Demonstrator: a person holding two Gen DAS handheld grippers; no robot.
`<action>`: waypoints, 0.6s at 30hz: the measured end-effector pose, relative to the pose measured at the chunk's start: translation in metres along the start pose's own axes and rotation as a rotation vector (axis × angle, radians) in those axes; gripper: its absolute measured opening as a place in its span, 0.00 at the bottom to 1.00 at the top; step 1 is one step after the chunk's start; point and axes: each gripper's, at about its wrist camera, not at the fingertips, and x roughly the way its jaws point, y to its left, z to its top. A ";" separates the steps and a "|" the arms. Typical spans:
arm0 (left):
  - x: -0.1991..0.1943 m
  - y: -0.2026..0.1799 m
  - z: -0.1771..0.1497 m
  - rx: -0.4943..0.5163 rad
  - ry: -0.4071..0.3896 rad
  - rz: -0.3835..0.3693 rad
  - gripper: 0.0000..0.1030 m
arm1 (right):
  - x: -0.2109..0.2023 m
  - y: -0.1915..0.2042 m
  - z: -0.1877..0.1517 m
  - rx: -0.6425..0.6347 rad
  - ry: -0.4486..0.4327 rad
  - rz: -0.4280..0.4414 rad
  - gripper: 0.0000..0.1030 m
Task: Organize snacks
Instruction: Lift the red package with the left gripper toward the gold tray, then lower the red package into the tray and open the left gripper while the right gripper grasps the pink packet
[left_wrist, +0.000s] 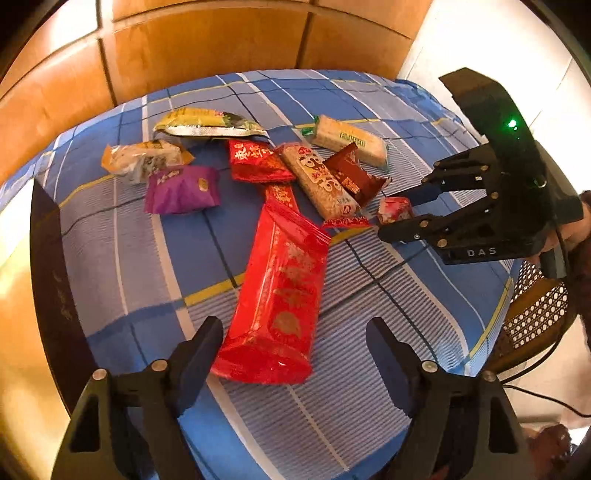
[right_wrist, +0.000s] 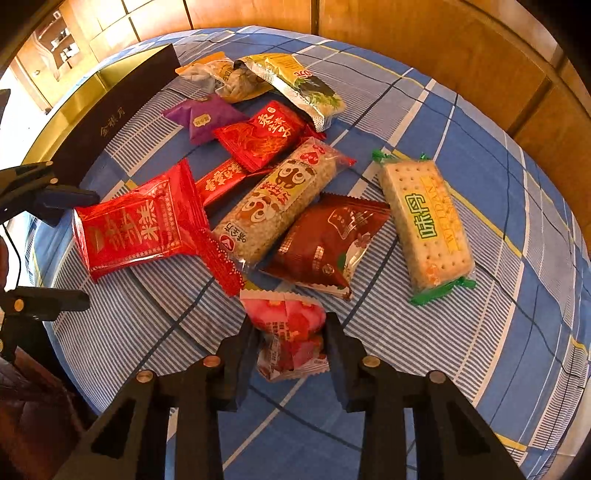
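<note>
Several snack packets lie on a blue plaid tablecloth (left_wrist: 122, 258). My left gripper (left_wrist: 295, 332) is open, its fingers either side of the near end of a long red packet (left_wrist: 280, 295), not touching it. My right gripper (right_wrist: 290, 332) is shut on a small pink packet (right_wrist: 290, 332), which rests at the near edge of the pile; it also shows in the left wrist view (left_wrist: 395, 210). Around it lie a rice bar (right_wrist: 277, 199), a brown packet (right_wrist: 325, 243), a cracker pack (right_wrist: 424, 221), a purple packet (right_wrist: 203, 116) and a red square packet (right_wrist: 262, 133).
A dark box (right_wrist: 110, 114) with gold lettering stands along the table's left edge. Wooden panelling (left_wrist: 207, 44) backs the table. A chair with a perforated back (left_wrist: 535, 310) stands at the right. A yellow-green packet (left_wrist: 207, 123) and an orange-white packet (left_wrist: 144, 157) lie at the far side.
</note>
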 end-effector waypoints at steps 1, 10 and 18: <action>0.002 0.000 0.003 0.007 0.005 0.010 0.78 | -0.001 0.000 -0.001 0.007 0.001 0.004 0.35; 0.033 -0.013 0.015 0.103 0.094 0.153 0.42 | -0.006 -0.017 0.002 0.016 0.006 0.005 0.35; -0.016 0.004 -0.011 -0.111 -0.085 0.019 0.38 | -0.008 -0.005 -0.005 -0.006 -0.006 0.000 0.34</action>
